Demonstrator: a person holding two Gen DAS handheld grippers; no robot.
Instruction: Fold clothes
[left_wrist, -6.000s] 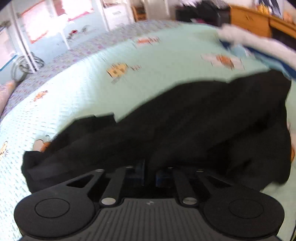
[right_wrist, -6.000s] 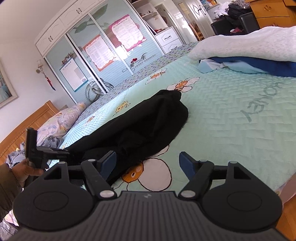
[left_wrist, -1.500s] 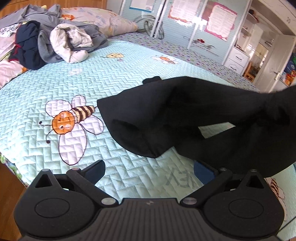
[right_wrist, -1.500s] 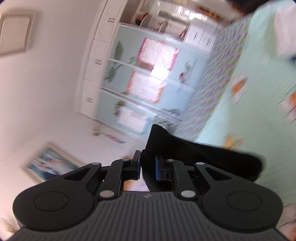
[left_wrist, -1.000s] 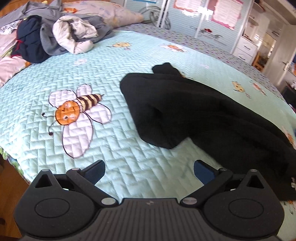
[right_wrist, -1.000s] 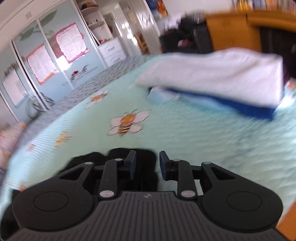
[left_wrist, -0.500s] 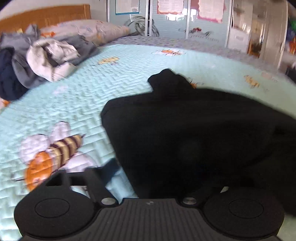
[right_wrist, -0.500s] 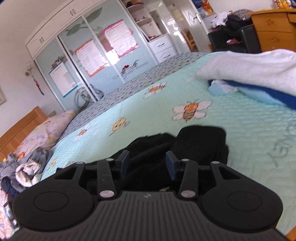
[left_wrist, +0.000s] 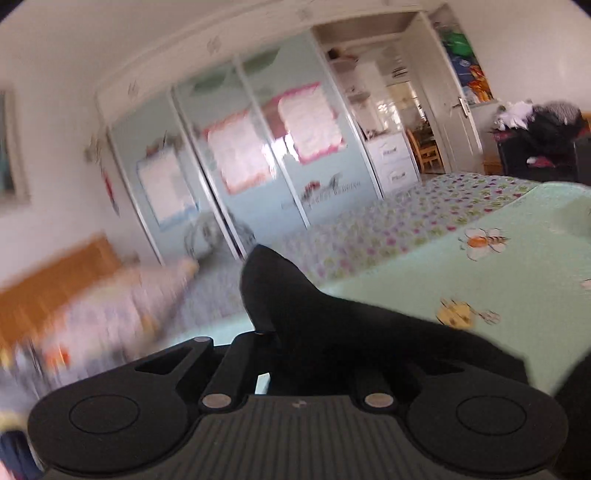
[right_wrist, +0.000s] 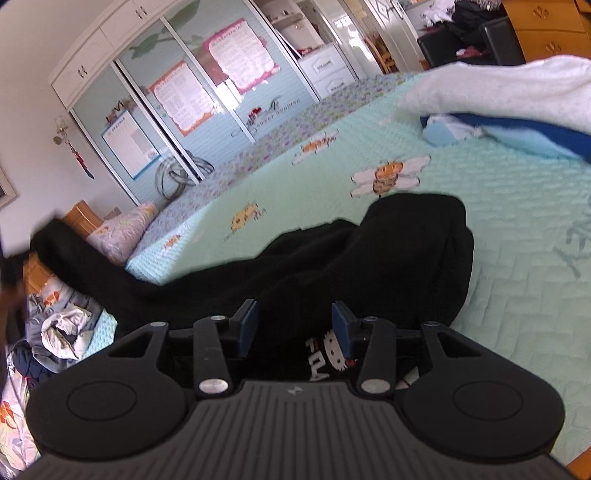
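Lifted since a second earlier, the left gripper (left_wrist: 295, 343) clamped one end of the black garment (right_wrist: 369, 258), which stretched lengthwise to the half-open, empty right gripper (right_wrist: 293, 325).

A wardrobe (right_wrist: 192, 92) with pale blue sliding doors and pink-edged posters is seen at upper left. A bed (right_wrist: 517, 206) under a mint bee-print quilt fills the right. A wooden dresser (right_wrist: 546, 26) is set at upper right, in daylight.
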